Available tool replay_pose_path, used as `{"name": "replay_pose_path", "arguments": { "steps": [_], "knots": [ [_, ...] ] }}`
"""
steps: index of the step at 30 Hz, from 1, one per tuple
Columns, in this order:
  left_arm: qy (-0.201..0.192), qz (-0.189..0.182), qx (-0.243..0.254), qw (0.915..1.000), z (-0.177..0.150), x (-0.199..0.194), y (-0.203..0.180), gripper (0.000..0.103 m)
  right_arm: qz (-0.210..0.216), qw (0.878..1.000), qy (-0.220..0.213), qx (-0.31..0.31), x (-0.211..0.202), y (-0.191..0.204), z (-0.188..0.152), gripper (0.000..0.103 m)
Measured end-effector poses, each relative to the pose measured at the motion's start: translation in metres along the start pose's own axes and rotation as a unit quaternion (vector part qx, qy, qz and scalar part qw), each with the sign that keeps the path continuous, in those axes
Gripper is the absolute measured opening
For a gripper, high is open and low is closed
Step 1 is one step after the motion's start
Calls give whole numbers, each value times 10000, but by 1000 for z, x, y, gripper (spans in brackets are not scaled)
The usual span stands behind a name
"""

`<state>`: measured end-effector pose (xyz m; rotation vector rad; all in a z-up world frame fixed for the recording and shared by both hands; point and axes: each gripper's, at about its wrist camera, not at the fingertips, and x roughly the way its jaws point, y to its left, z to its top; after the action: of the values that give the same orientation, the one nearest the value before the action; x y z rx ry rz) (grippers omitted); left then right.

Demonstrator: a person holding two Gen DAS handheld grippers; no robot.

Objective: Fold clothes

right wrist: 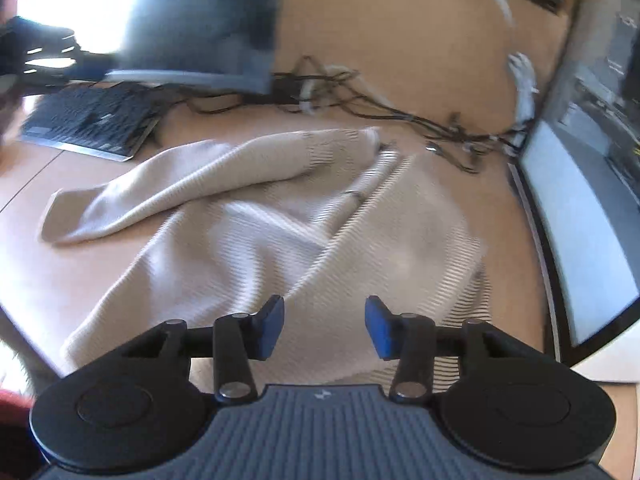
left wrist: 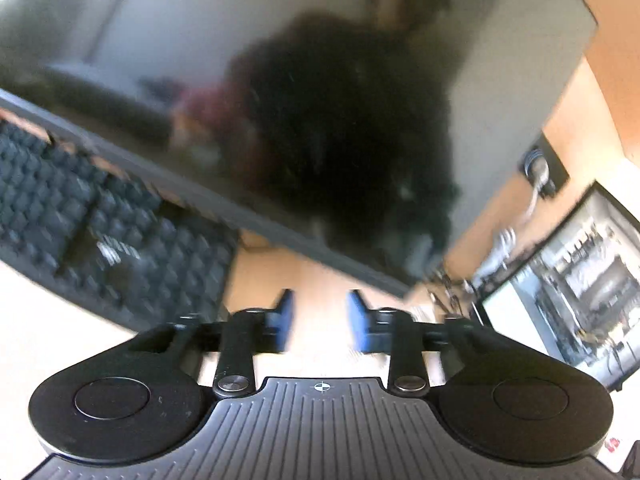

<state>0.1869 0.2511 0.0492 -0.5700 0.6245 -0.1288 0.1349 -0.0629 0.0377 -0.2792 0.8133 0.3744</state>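
Grippers both stand parted with nothing between the blue pads: the left gripper [left wrist: 320, 320] points over bare wooden desk [left wrist: 320, 280] toward a dark monitor [left wrist: 280, 100] and keyboard [left wrist: 100, 216], the right gripper [right wrist: 325, 326] tilts down above a beige knitted sweater [right wrist: 260, 216]. Tangled cables [right wrist: 360, 104] and a second screen [right wrist: 580, 200] lie beyond the garment, which sprawls rumpled on the desk, one sleeve [right wrist: 160, 192] stretched leftward

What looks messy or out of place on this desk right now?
The beige sweater lies rumpled on the wooden desk, one sleeve flung out toward the keyboard. Behind it, cables run in a loose tangle. Nothing looks spilled or broken.
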Motion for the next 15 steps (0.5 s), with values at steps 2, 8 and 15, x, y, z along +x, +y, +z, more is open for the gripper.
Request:
{"name": "replay_pose_path", "arguments": {
  "steps": [2,8,15],
  "knots": [
    [340,-190,66,9992,-14,15,-15,57,113,9999,20,58,5,2,1,45],
    [730,256,2240,9715,-71,57,-85,93,337,9993,36,162,12,-4,3,50],
    [967,1253,3029,9398,-93,130,-99,72,589,9932,171,-985,12,31,-33,78]
  ]
}}
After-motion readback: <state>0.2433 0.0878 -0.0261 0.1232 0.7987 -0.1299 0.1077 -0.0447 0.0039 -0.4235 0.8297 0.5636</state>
